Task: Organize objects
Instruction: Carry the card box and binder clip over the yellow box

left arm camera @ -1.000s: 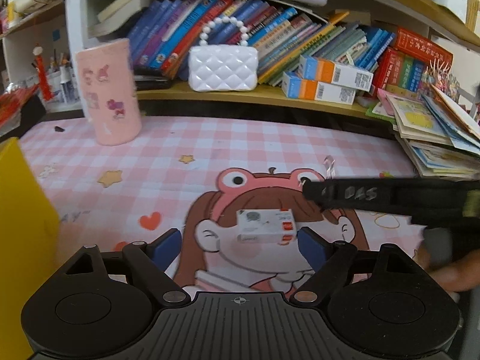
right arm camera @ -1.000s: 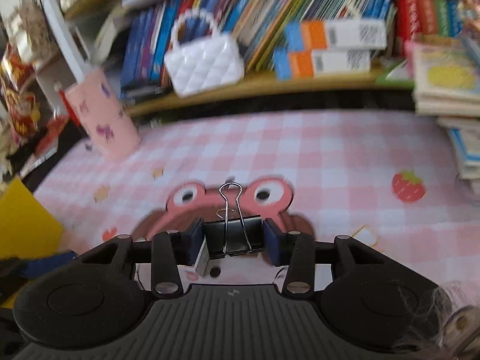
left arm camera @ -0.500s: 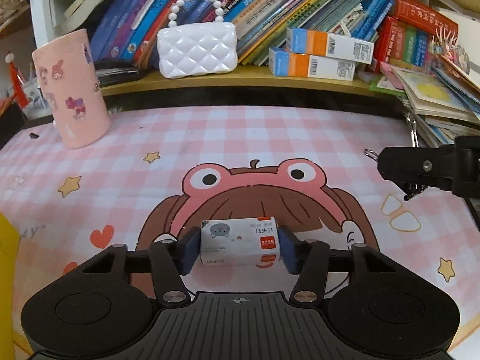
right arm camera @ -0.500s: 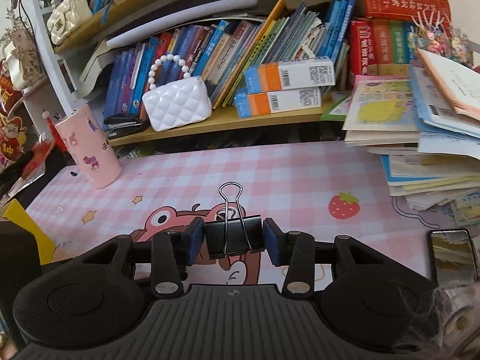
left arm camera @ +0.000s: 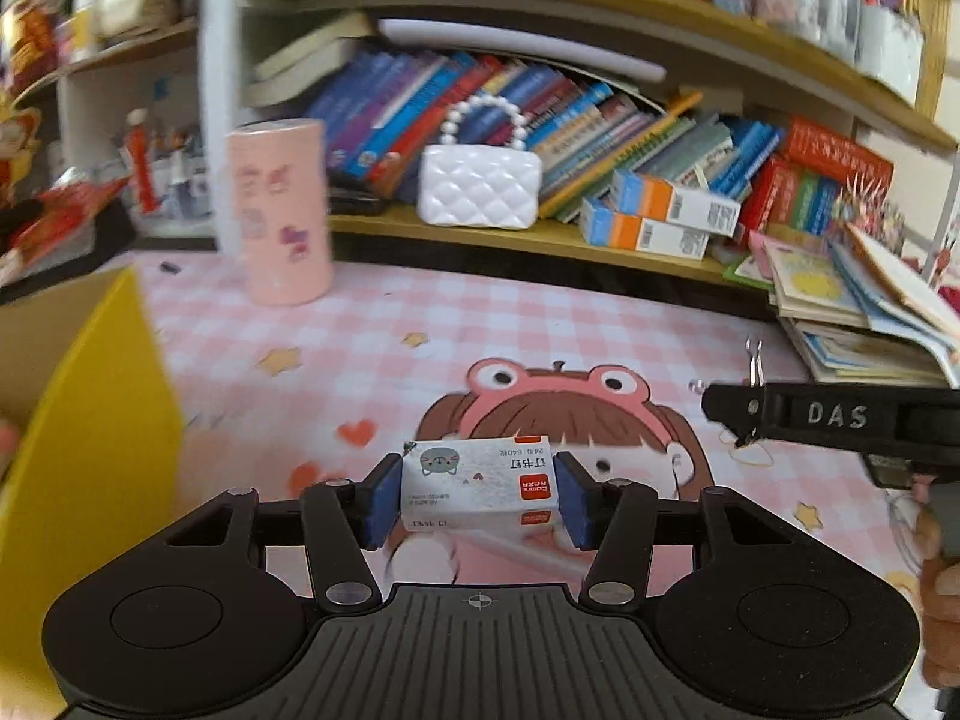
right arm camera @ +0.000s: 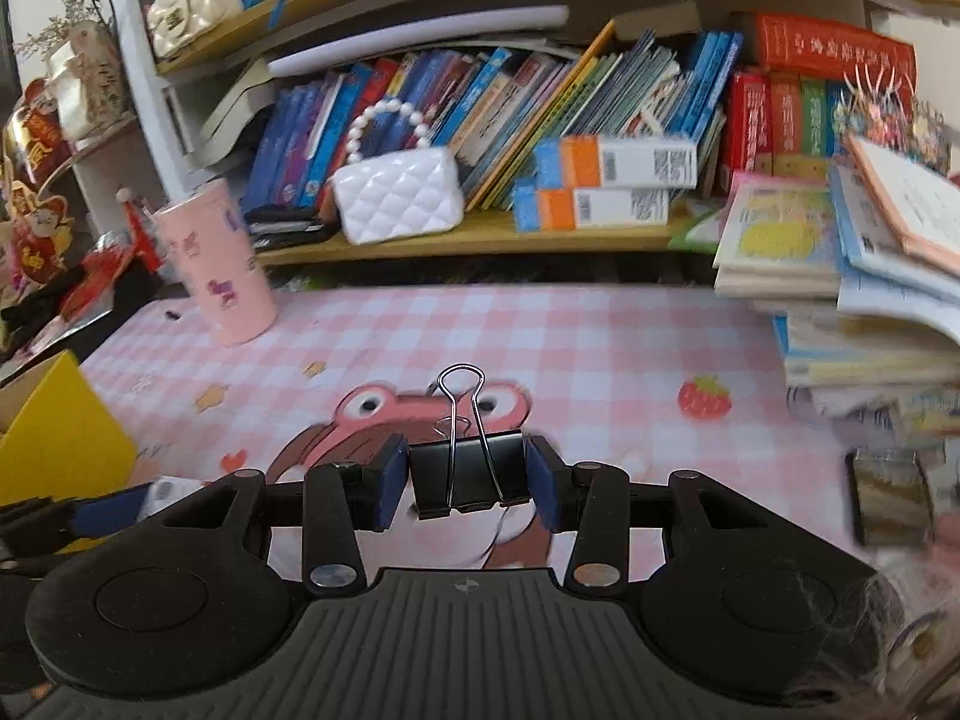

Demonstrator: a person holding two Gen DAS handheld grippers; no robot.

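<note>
Moved: since a second ago the left gripper (left arm camera: 477, 495) has closed its fingers on the staple box (left arm camera: 480, 483) and lifted it off the table (left arm camera: 540, 324); the yellow box (left arm camera: 90, 450) now fills the near left side.
Left fingers: the blue pads (left arm camera: 384, 498) press on both short ends of the staple box.
Right fingers: the right gripper (right arm camera: 468, 477) is clenched on the black binder clip (right arm camera: 468, 471), same as before, above the table.
Step in hand: I think both things are going to the yellow box.
How to do it well: keep the squeeze soft but steady, hold the staple box flat, go over the yellow wall, get low inside, then let go. Keep the two grippers apart.
Staple box: small cardboard block, smooth and shiny, with a grey cat and a red patch; it could crush.
Binder clip: hard black metal, with thin silver wire loops standing up.
Yellow box: stiff cardboard, open top.
Table cover: pink checks, soft-looking, with a frog-hat girl.
</note>
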